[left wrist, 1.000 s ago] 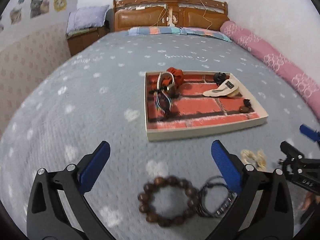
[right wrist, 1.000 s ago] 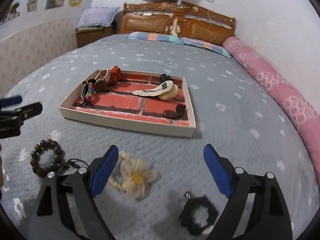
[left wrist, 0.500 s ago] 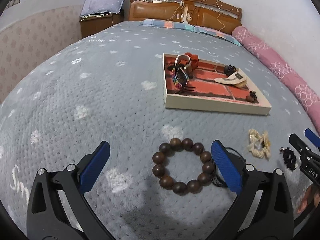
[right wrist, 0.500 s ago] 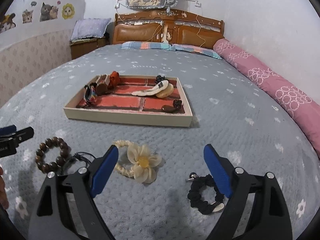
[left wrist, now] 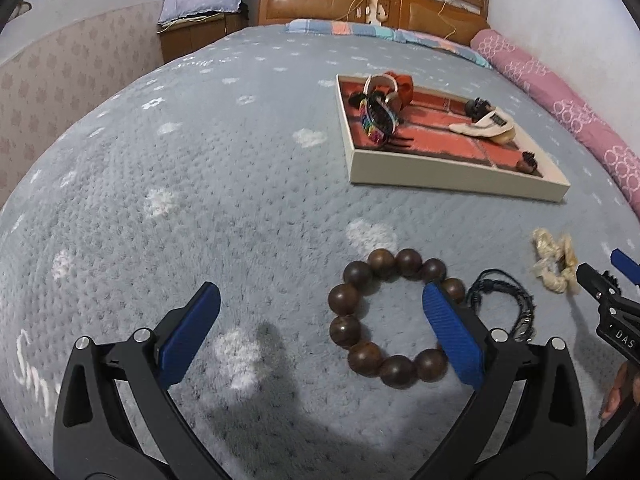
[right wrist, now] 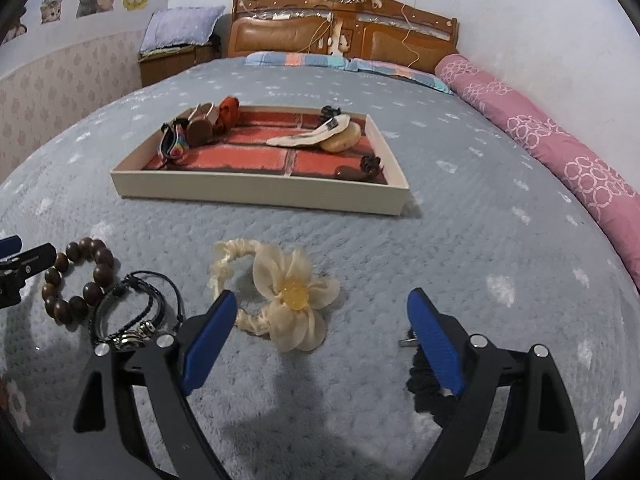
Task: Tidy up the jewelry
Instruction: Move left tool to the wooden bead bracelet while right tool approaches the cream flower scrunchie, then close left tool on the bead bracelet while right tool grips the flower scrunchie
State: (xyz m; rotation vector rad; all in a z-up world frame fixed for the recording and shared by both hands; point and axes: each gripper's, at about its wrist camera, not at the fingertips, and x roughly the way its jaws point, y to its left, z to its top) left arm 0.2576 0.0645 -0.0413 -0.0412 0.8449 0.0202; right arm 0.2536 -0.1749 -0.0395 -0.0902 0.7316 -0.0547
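Basically, I had the left gripper [left wrist: 320,332] spread wide and holding nothing, low over the bedspread [left wrist: 200,208], with its right finger [left wrist: 452,336] overlapping the wooden bead bracelet [left wrist: 390,316] and the rest of the ring lying between the fingers. My read: the step was picking up that bracelet, so I'd shift right to straddle one side of the ring, pinch across two or three beads rather than the hollow middle, and keep clear of the black cord bracelet [left wrist: 506,304] lying just beside it, maybe touching. Right gripper [right wrist: 320,328] was also spread and empty, over the cream flower scrunchie [right wrist: 288,300], with the black scrunchie [right wrist: 430,392] partly hidden behind its right finger. Farther out sat the tray [right wrist: 256,194], brick-print floor, no dividers I could see. It already held a rainbow hair claw [right wrist: 172,144], a brown and an orange piece at the far left corner, a cream clip [right wrist: 316,134] mid-right, and small dark clips near the right wall. The near-left floor looked free for the beads.
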